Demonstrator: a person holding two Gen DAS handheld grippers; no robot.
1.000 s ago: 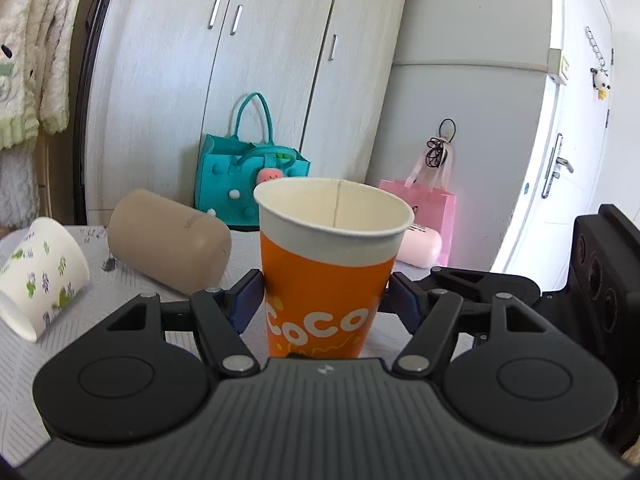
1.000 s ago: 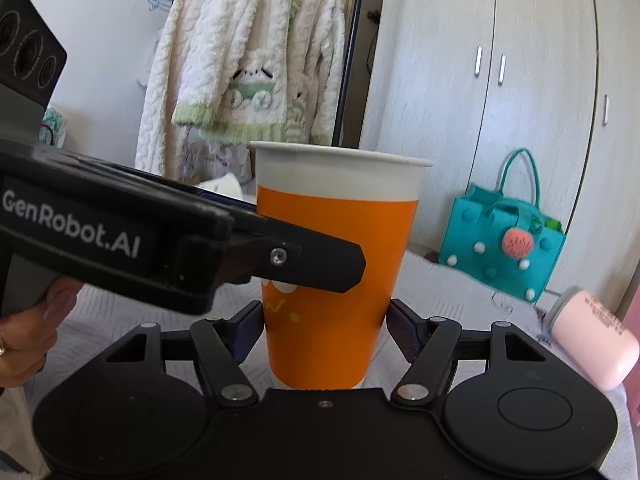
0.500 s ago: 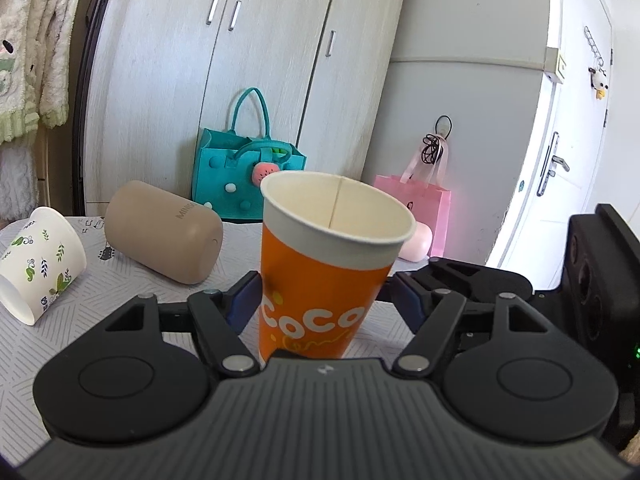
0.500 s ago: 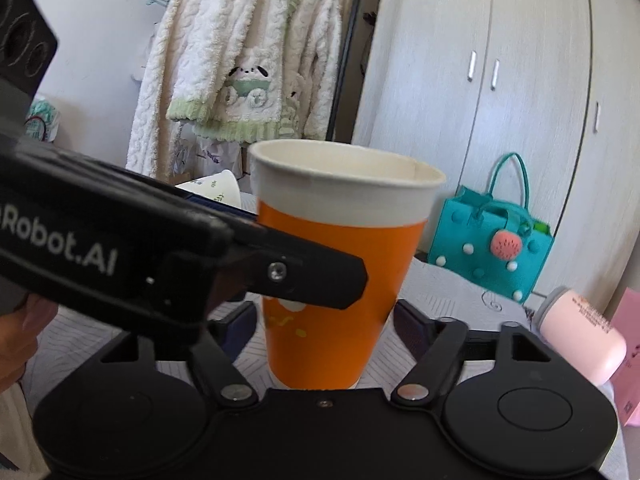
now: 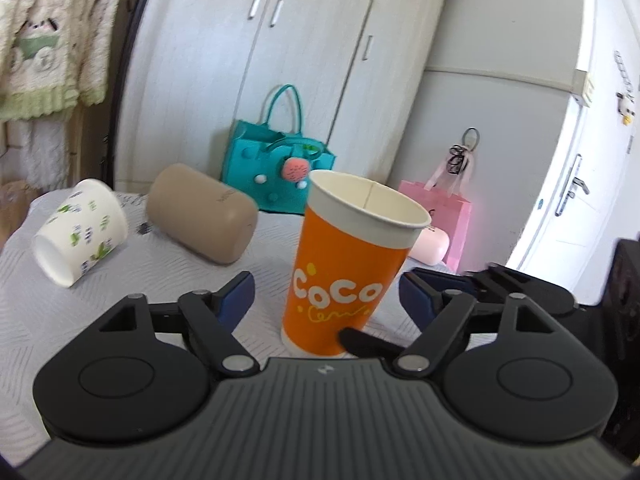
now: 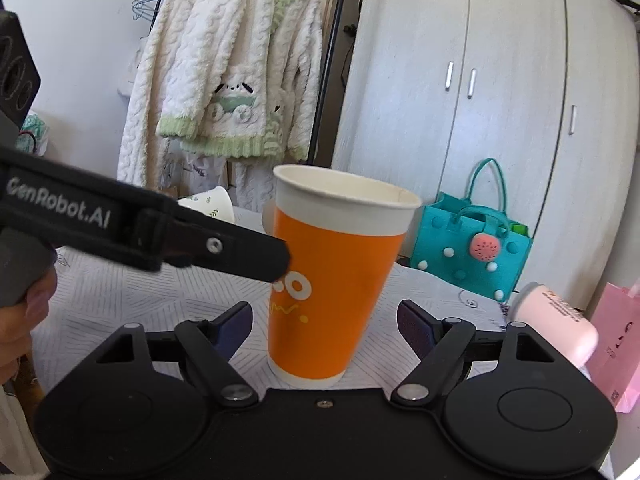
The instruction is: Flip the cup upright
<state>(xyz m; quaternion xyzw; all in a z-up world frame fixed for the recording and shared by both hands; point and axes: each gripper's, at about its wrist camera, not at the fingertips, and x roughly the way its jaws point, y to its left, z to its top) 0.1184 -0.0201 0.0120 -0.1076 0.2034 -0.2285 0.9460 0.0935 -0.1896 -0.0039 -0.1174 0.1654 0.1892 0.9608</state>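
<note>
An orange paper cup (image 5: 344,280) marked "CoCo" stands mouth-up on the white patterned tablecloth (image 5: 120,300). It also shows in the right wrist view (image 6: 332,292). My left gripper (image 5: 326,300) is open, its blue pads apart on either side of the cup without touching it. My right gripper (image 6: 324,320) is open too, with the cup between its fingers and gaps on both sides. The left gripper's body crosses the right wrist view at the left (image 6: 160,232).
A white cup with green prints (image 5: 80,232) lies on its side at the left. A tan cylinder (image 5: 200,218) lies beside it. A pink tumbler (image 6: 556,328) lies at the right. A teal bag (image 5: 276,168) and a pink bag (image 5: 444,216) stand behind.
Both grippers have opened wider and drawn back from the orange cup. The cup stays standing on the table. The views have shifted a little.
</note>
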